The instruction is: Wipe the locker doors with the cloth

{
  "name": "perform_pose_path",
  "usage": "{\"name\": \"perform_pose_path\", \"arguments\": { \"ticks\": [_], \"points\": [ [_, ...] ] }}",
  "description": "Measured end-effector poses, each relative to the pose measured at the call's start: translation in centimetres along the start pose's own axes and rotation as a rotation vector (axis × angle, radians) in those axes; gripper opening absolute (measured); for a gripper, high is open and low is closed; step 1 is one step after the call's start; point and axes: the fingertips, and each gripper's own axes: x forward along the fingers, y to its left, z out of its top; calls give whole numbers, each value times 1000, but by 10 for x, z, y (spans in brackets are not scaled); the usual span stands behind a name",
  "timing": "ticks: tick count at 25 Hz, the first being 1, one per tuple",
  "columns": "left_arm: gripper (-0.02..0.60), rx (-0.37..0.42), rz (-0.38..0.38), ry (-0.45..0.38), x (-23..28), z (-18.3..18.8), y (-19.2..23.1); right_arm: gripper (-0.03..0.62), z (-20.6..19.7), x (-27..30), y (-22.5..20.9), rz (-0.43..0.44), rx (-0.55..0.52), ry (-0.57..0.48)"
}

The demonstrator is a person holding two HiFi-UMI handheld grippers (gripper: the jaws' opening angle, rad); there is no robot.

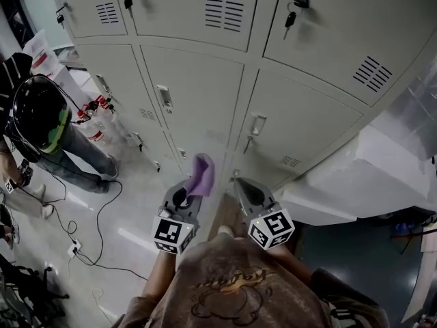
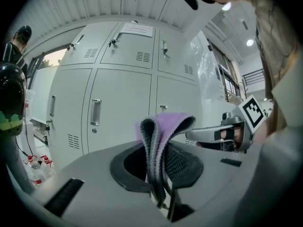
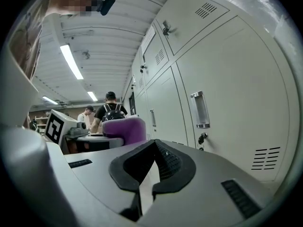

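Observation:
A folded purple cloth [image 1: 203, 175] [image 2: 166, 125] stands up from my left gripper [image 1: 186, 191] [image 2: 158, 161], whose jaws are shut on its lower edge. It hangs in the air just short of the grey locker doors [image 1: 198, 91] [image 2: 120, 105], not touching them. My right gripper [image 1: 244, 185] [image 3: 152, 163] hovers beside it to the right with its jaws together and nothing between them. The cloth [image 3: 125, 129] also shows at the left of the right gripper view, with a locker door [image 3: 232, 112] close on the right.
A person with a backpack and helmet [image 1: 39, 115] stands at the left by the lockers. Cables [image 1: 95, 231] trail over the floor and bottles [image 1: 92, 118] stand at the locker base. Keys [image 1: 290, 18] hang from upper locks. A white wrapped bulk [image 1: 382, 166] lies at the right.

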Motion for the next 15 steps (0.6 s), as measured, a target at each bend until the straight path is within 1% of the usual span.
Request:
{"name": "perform_pose_path", "arguments": {
  "ticks": [3, 9, 15],
  "points": [
    [44, -15, 7, 3, -2, -4, 3, -3, -3, -1, -2, -9, 1, 2],
    [44, -51, 14, -1, -5, 4, 7, -3, -3, 0, -4, -6, 21, -3],
    [44, -69, 12, 15, -6, 2, 8, -3, -3, 0, -4, -5, 10, 10]
  ]
}}
